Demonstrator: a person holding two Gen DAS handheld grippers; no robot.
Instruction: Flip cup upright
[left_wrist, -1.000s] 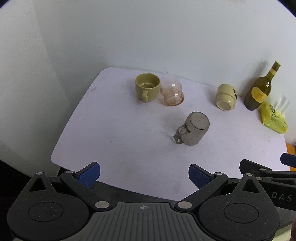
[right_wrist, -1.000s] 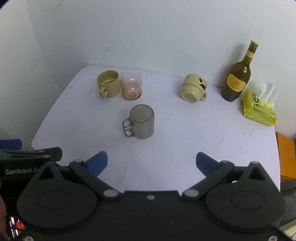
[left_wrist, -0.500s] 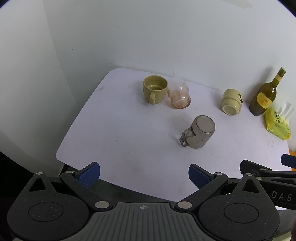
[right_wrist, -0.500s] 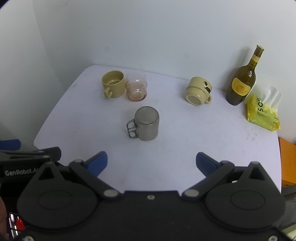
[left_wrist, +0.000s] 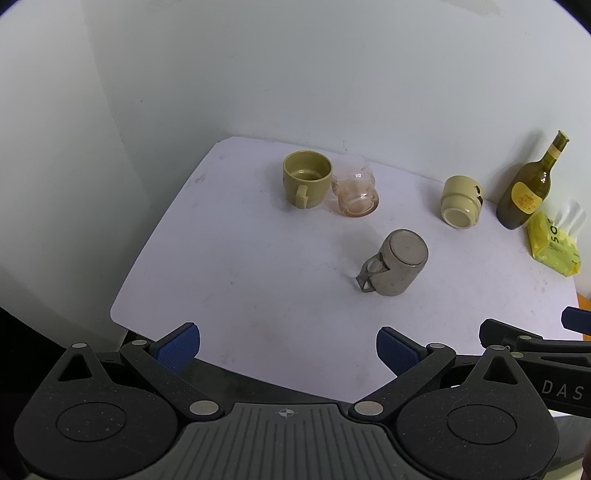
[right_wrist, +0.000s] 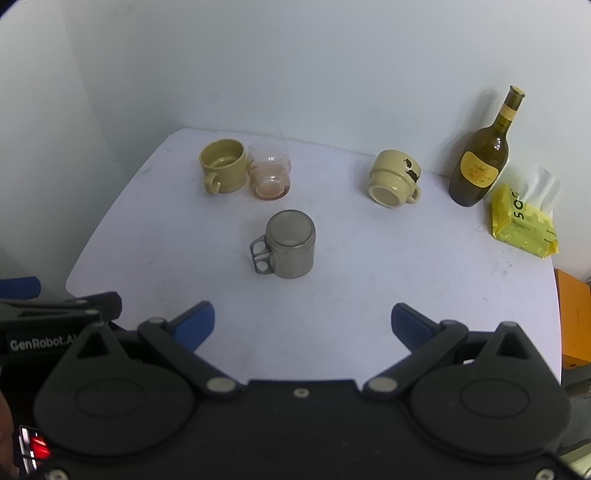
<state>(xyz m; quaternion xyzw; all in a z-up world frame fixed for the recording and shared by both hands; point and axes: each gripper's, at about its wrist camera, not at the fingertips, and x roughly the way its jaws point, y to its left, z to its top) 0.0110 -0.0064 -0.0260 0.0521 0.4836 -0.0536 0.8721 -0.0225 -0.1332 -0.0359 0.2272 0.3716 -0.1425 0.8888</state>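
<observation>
A grey metal cup (left_wrist: 397, 262) (right_wrist: 290, 249) stands upside down in the middle of the white table (left_wrist: 240, 266), its handle to the left. A cream mug (left_wrist: 461, 201) (right_wrist: 393, 179) lies on its side at the back right, base toward me. My left gripper (left_wrist: 288, 349) is open and empty over the table's near edge, well short of the grey cup. My right gripper (right_wrist: 303, 323) is open and empty, also at the near edge, in front of the grey cup.
An upright olive mug (left_wrist: 306, 177) (right_wrist: 223, 166) and a clear glass (left_wrist: 354, 190) (right_wrist: 269, 171) stand together at the back left. A wine bottle (left_wrist: 530, 184) (right_wrist: 484, 155) and a yellow tissue pack (left_wrist: 556, 236) (right_wrist: 524, 221) sit at the back right. White walls close the back and left.
Both grippers have drawn back and lifted a little, so the table and cups look smaller and farther. Nothing on the table has moved. Both stay open.
</observation>
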